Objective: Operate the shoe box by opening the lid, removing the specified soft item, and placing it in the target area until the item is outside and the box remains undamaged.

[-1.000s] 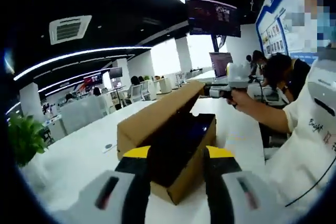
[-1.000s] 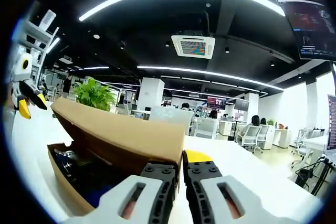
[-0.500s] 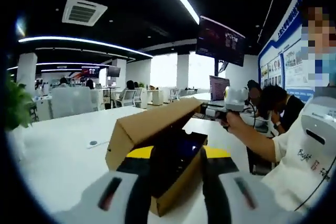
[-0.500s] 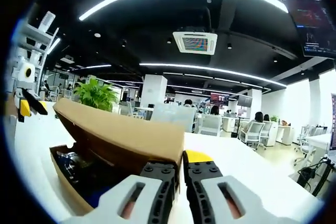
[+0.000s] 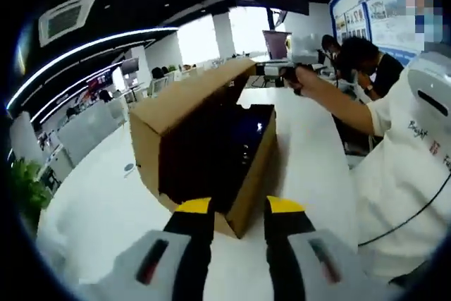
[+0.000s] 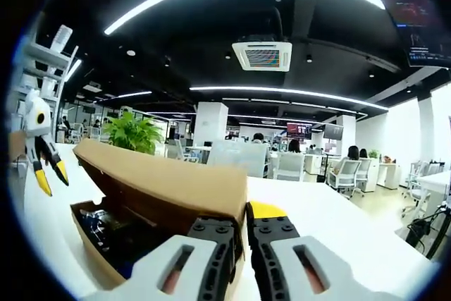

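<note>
The inside of the shoe box (image 5: 225, 153) is dark at the centre of the left gripper view, so its contents cannot be made out. In the right gripper view the raised lid (image 6: 165, 185) hides most of the interior; the dark thing (image 6: 120, 234) under it at lower left stays unclear.

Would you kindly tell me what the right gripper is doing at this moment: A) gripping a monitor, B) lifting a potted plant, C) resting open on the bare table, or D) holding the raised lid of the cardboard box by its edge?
D: the right gripper has its jaws closed on the edge of the lid, propped open above the shoe box.
</note>
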`<state>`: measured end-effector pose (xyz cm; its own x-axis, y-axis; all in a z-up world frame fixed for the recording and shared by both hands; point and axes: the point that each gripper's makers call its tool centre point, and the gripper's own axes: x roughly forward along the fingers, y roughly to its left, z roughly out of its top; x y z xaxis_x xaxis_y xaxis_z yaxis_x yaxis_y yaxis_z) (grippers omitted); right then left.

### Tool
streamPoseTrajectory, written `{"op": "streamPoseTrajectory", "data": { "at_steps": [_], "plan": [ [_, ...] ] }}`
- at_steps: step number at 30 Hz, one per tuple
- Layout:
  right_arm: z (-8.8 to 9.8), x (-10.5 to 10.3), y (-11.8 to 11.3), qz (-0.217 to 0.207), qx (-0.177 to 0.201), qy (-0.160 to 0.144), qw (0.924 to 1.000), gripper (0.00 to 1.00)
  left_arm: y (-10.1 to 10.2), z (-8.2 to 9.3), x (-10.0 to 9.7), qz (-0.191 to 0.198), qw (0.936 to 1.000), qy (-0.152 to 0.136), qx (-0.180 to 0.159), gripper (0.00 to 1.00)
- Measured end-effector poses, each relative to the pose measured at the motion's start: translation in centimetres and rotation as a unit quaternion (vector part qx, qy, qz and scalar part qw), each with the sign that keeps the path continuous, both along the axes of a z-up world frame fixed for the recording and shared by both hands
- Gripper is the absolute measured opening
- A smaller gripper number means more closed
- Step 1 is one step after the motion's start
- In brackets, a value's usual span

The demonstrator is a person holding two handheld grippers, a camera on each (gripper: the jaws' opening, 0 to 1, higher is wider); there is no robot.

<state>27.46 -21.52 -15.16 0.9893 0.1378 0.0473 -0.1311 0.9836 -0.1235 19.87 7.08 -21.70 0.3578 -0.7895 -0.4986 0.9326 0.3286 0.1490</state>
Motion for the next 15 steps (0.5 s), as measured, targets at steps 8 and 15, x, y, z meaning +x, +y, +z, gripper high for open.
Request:
{"op": "streamPoseTrajectory", "data": {
  "at_steps": [8, 15],
  "plan": [
    [0.1, 0.2, 0.1, 0.000, -0.004, 0.000, 1.0000, 0.03, -0.8, -2.0, 1.1, -0.027, 0.9926, -0.044, 0.110, 0.23],
    [0.3, 0.6, 0.1, 0.003, -0.010, 0.001, 0.9999, 0.03, -1.6, -3.6, 0.7, -0.073, 0.9811, -0.044, 0.174, 0.23]
  ]
}}
